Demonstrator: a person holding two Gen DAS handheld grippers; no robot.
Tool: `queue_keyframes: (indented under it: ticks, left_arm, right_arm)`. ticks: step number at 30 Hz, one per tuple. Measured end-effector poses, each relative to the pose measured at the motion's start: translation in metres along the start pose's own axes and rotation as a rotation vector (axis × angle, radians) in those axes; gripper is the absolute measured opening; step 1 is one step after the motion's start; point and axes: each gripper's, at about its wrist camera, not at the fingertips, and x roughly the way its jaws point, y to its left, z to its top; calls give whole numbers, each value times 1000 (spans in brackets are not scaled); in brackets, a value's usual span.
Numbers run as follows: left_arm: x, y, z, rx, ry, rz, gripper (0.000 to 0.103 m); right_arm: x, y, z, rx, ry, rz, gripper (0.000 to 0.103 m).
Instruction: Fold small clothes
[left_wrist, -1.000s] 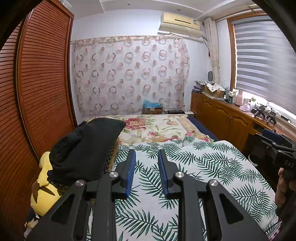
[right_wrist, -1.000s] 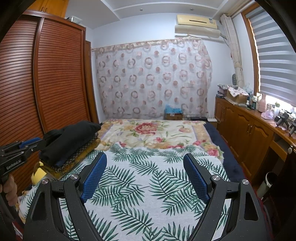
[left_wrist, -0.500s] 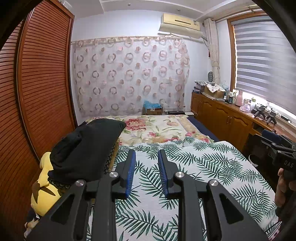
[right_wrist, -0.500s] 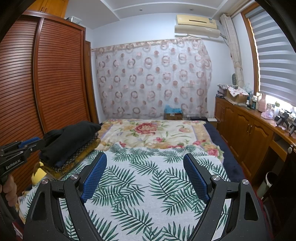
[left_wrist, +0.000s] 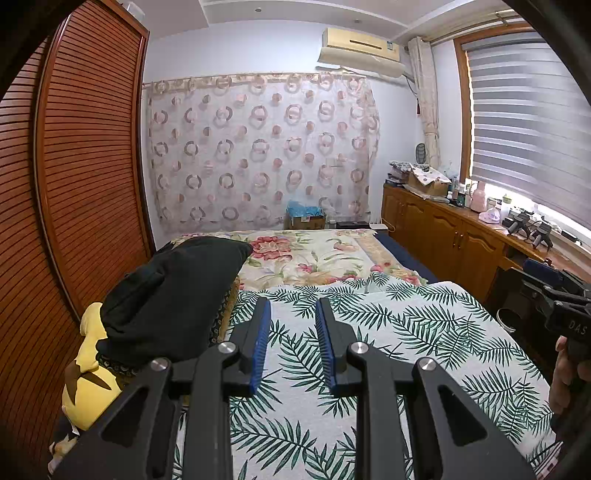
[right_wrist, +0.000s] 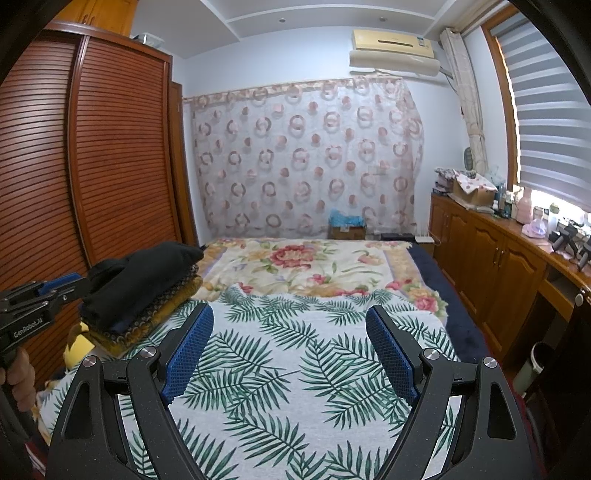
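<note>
Side by side, left gripper (left_wrist: 291, 310) narrow, right gripper (right_wrist: 290, 319) wide, both empty, tilt toward the bedspread (left_wrist: 406, 325)

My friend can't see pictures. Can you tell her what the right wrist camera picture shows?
The open right gripper, holding nothing, hovers over a bed with a palm-leaf cover. At the bed's left edge sits a pile of folded clothes, black on top, with the left gripper beside it. A wooden wardrobe stands left, a circle-patterned curtain behind.
</note>
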Motion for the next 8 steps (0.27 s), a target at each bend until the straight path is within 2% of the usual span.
queue_keyframes:
  ticks: [8]
  left_arm:
    - [0,0,-1,1,-2,0,24]
  right_arm:
    - [0,0,0,0,0,0,87]
